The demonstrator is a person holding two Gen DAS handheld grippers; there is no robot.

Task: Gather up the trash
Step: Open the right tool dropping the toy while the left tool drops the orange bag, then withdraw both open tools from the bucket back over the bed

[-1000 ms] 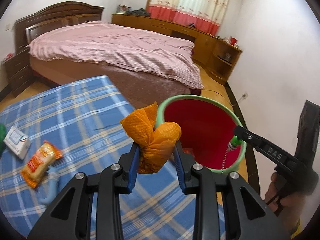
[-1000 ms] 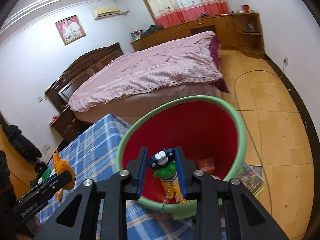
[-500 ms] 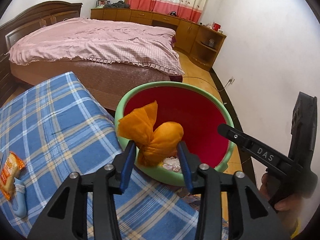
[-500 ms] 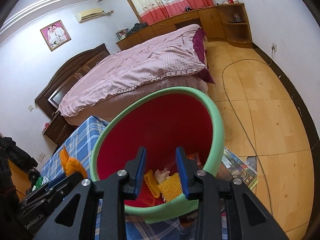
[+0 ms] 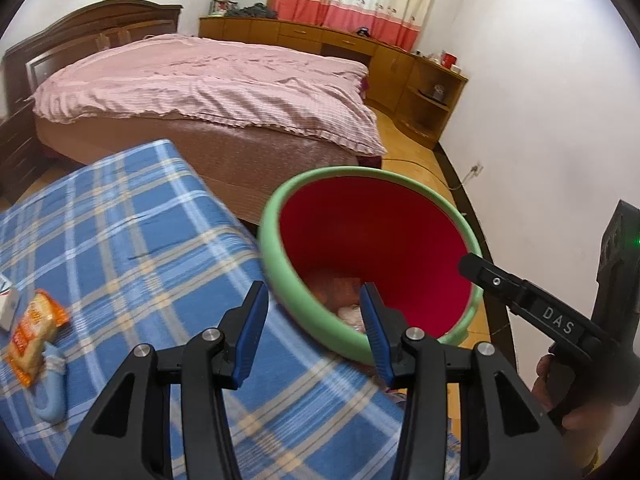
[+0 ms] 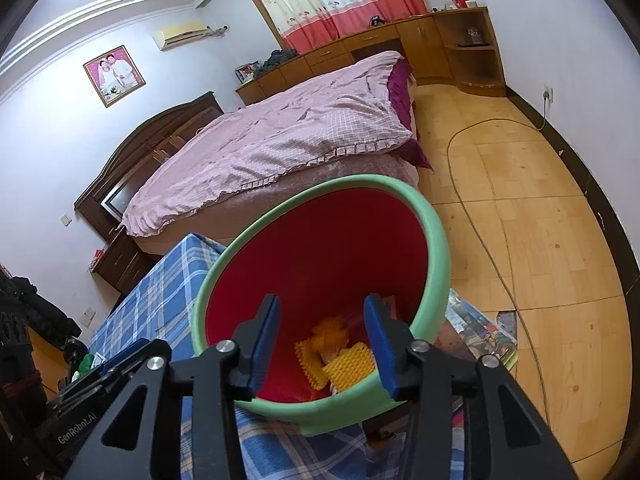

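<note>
A second ago the left gripper (image 5: 310,328) pinched an orange net and the right gripper (image 6: 320,344) pinched a small green toy on a chain. Both are gone from the jaws now, and both views look deeper into the bin (image 5: 400,178). An orange lump (image 6: 332,330) lies at the bottom of the bin (image 6: 436,240) with yellow foam nets (image 6: 352,364) and pale scraps; I cannot make out the green toy there.

What could go wrong: the bin stands just beside the edge of the blue checked cloth (image 5: 120,240), and both grippers hang over its near rim. If one pulls back low, it may catch the rim and tip the bin, I think. More trash is on the cloth: an orange snack packet (image 5: 34,336), a pale blue thing (image 5: 50,392) touching it, and a white box (image 5: 8,304) near the left edge. The packet is flat, so the fingers may slide over it or pinch the cloth with it.

Both grippers' jaws are about half apart and opening, with nothing between them and touching nothing.
</note>
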